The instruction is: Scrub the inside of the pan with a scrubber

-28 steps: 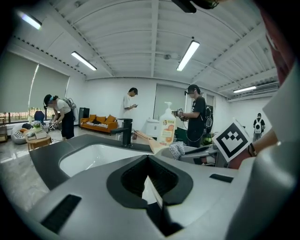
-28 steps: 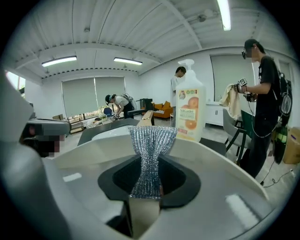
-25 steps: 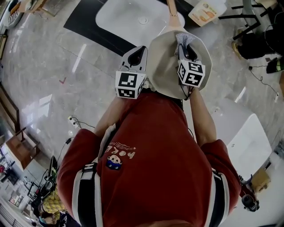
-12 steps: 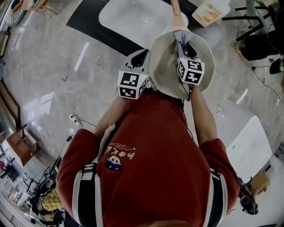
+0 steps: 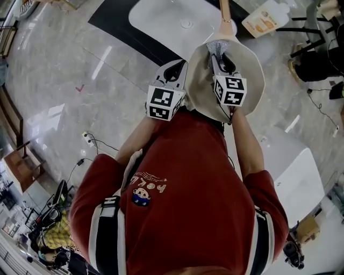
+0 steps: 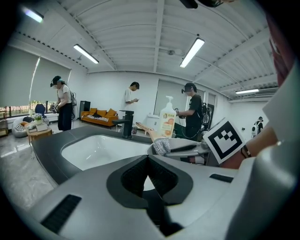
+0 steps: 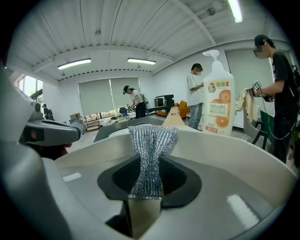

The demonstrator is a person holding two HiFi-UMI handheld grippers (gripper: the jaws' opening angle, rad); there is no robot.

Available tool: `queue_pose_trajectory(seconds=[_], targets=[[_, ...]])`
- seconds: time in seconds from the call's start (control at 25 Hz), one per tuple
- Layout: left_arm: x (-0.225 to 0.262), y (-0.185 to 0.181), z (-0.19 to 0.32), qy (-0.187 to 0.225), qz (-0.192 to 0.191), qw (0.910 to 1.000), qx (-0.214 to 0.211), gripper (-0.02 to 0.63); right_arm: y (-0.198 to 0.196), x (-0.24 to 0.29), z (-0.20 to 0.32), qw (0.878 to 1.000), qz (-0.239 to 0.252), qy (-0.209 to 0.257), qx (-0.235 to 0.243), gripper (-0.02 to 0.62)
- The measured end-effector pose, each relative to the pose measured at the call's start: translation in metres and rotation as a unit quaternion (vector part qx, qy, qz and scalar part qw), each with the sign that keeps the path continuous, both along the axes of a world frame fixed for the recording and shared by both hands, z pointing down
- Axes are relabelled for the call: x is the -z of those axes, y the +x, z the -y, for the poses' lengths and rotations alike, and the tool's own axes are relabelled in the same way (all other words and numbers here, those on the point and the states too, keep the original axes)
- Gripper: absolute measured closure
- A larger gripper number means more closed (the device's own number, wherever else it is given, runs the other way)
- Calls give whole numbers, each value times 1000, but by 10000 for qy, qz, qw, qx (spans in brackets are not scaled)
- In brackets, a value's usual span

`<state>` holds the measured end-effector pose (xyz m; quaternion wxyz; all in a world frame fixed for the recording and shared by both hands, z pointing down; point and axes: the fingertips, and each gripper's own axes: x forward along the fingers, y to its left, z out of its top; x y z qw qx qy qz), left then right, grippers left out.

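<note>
A cream pan (image 5: 250, 59) with a wooden handle (image 5: 224, 12) lies in front of my chest, handle pointing away toward the sink. My right gripper (image 5: 219, 53) is over the pan's inside near the far rim, shut on a silver mesh scrubber (image 5: 217, 46). In the right gripper view the scrubber (image 7: 151, 140) stands up pinched between the jaws (image 7: 146, 187), with the pan's wall (image 7: 234, 154) curving round it. My left gripper (image 5: 176, 69) is just outside the pan's left rim. Its jaws (image 6: 148, 158) meet with nothing seen between them. The pan (image 6: 187, 143) lies to its right.
A white sink (image 5: 172, 21) set in a dark counter (image 5: 115, 24) lies beyond the pan, with a black faucet (image 6: 125, 126). An orange soap bottle (image 5: 263, 19) stands at the far right. A white unit (image 5: 293, 172) is at my right. Several people stand in the background.
The pan and both grippers have drifted slightly right in the head view. The scrubber sits a little nearer the handle end of the pan. Both grips look the same.
</note>
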<state>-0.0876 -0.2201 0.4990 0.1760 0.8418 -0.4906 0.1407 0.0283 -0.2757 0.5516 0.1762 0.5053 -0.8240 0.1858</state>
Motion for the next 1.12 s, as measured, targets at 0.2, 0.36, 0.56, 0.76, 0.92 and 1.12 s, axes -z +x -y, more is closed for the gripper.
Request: queue_pose_trajectory(seconds=[0.2, 0.36, 0.56, 0.76, 0.92, 1.12], targets=[[-2, -2, -2, -31, -2, 10000, 10, 600, -17, 0, -7, 9993, 121, 10, 363, 462], [-6, -4, -7, -103, 22, 9999, 34, 600, -34, 3, -19, 9960, 125, -5, 880, 460], [-12, -7, -13, -188, -25, 9998, 82, 600, -47, 2, -32, 9913, 291, -138, 1279, 460], [-14, -7, -19, -202, -60, 9998, 48, 600, -58, 4, -47, 9850, 394, -292, 1656, 460], [-14, -7, -19, -176, -99, 9998, 44, 600, -64, 4, -60, 9784, 418, -431, 1978, 462], [-11, -12, -19, -166, -243, 9995, 133, 600, -70, 4, -81, 9664, 347, -650, 2463, 462]])
